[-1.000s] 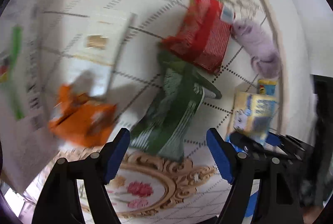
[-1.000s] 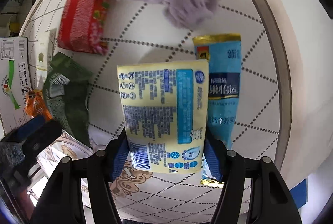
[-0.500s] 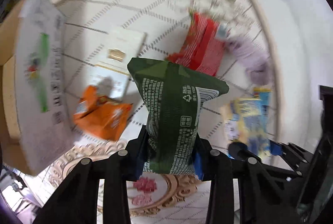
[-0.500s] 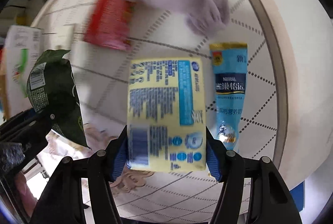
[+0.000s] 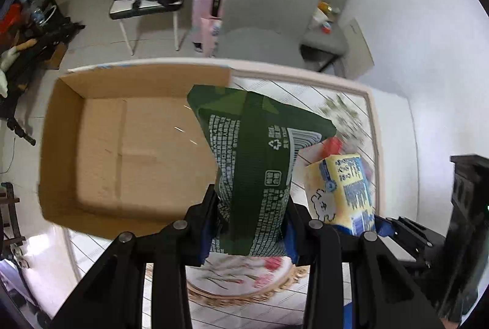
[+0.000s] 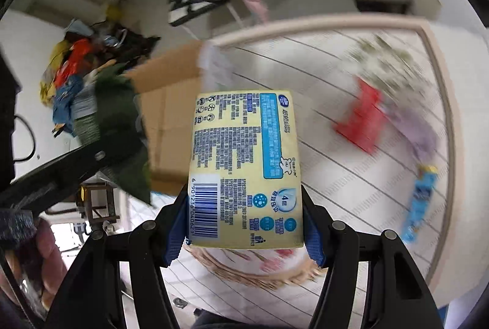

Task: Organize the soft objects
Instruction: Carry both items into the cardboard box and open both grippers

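The left gripper [image 5: 250,225] is clamped on the lower end of a green snack bag [image 5: 253,158], held in the air at the near right edge of an open cardboard box [image 5: 61,145]; the right gripper [image 6: 244,228] pinches a yellow tissue pack [image 6: 244,167] above the patterned table [image 6: 351,182]. Released here, the limp green bag could catch the box wall and slide back out. The box floor that shows is bare. A red packet [image 6: 360,121] and blue sachet [image 6: 418,200] lie far right on the table.
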Available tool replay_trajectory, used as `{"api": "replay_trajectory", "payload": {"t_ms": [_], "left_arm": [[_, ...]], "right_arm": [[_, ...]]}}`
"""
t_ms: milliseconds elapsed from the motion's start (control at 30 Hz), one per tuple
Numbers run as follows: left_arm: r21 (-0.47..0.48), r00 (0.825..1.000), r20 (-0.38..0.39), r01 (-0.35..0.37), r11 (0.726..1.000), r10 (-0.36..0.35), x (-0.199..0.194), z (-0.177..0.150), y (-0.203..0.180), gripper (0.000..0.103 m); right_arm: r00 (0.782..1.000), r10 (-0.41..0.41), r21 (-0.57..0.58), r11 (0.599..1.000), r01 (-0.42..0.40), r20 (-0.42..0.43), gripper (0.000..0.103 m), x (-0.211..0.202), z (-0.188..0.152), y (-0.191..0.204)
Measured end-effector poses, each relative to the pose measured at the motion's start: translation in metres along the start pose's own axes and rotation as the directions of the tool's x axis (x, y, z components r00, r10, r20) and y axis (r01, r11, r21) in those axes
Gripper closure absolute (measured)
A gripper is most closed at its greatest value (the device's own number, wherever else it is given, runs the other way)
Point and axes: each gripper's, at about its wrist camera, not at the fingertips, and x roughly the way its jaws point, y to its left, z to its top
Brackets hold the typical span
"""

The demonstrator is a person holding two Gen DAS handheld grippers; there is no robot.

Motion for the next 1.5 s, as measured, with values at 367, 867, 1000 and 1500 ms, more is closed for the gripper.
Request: {"api": "replay_trajectory", "payload": {"t_ms": [367,867,1000,1500], "left_arm": [[-0.103,0.992,-0.118,0.019,0.994,-0.031,0.064,0.069,0.124,0.069],[0.000,0.990,-0.143,-0.010,1.000,0.010,0.104,0.099,0.133,0.059],[0.008,0.994,-0.107,-0.031,0.999,0.032,0.088,0.095,0.135,0.049],[0.017,0.998,-0.026,-0.057,0.998,0.057,0.033,0.028,0.137,0.006]], "right_arm": [[0.992,-0.117,-0.022,0.993,0.116,-0.045,0.037,0.115,0.085,0.109],[0.966,-0.247,-0.011,0.969,0.246,-0.082,0.026,0.188,0.116,0.118],[0.961,-0.273,-0.032,0.962,0.271,-0.053,0.009,0.177,0.111,0.127],[0.958,-0.284,-0.051,0.958,0.282,-0.031,0.006,0.132,0.044,0.150]]}}
